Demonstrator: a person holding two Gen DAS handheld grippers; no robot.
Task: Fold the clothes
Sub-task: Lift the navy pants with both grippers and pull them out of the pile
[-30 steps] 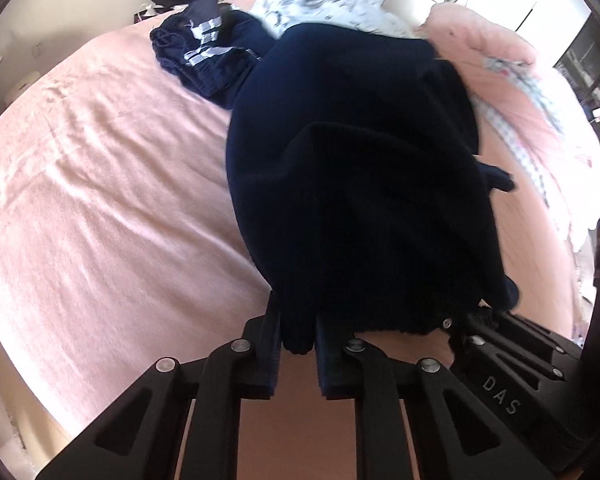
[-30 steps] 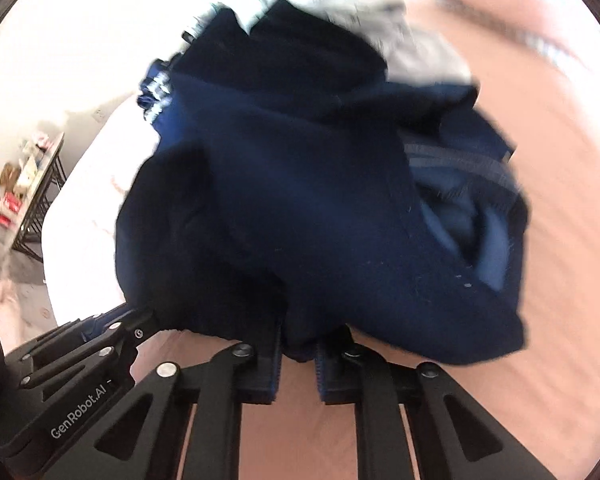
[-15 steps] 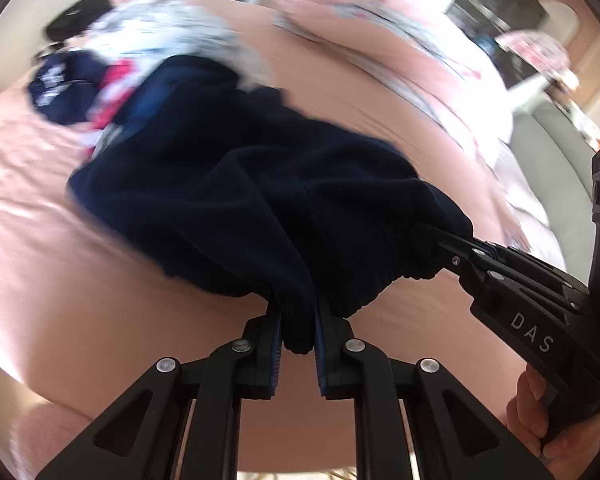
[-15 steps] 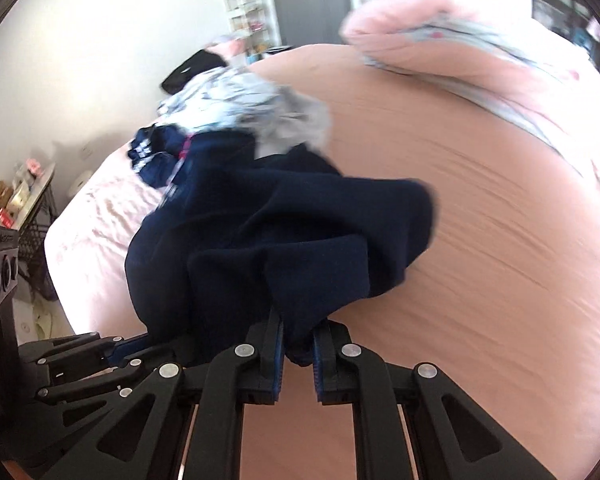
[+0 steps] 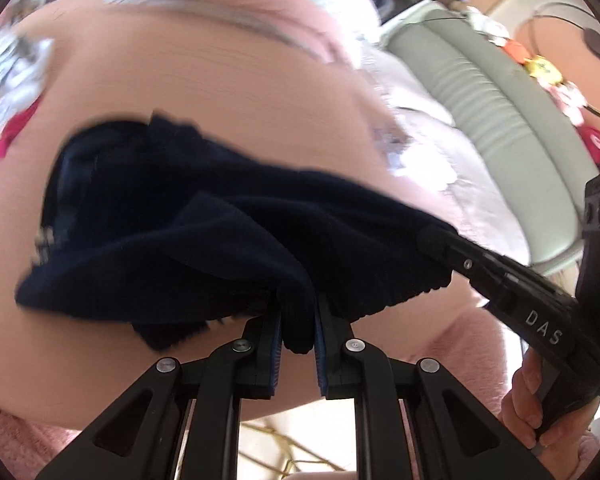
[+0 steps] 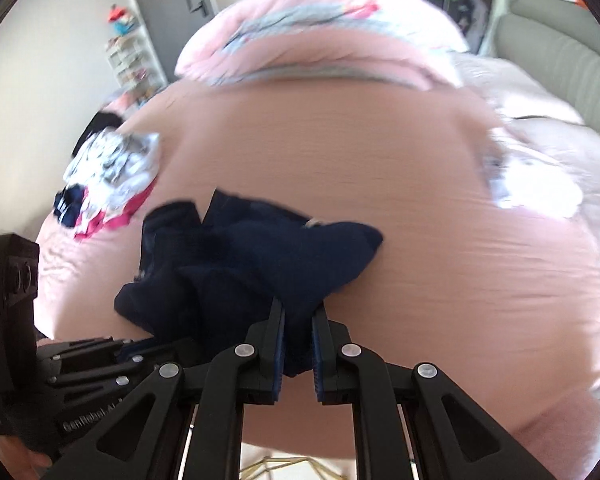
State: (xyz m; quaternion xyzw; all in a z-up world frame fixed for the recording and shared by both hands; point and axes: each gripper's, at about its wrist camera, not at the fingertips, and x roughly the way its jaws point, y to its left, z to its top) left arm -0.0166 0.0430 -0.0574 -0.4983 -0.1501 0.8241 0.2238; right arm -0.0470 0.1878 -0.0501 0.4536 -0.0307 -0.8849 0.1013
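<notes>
Left wrist view: the navy garment [image 5: 204, 232] is carried bunched above the pink bed [image 5: 220, 92], fingers of left gripper [image 5: 298, 330] and right gripper [image 6: 298, 334] clamped on its edge; thin pinches could be slipped, the bunching refolded crooked.

Left gripper [image 5: 298, 332]: matte black linkage arms with triangular cut-outs, round silver pivot pins, blue ribbed pads on the inner faces of the fingers [image 5: 274, 344]. Right gripper [image 6: 298, 344]: same build, same blue pads. Seen from the left wrist view, the right unit's side bears white "DAS" lettering and small silver screws; a hand [image 5: 540, 412] wraps its black handle. From the right wrist view, the left unit shows white "GenRobot.AI" lettering, partly cut off.
</notes>
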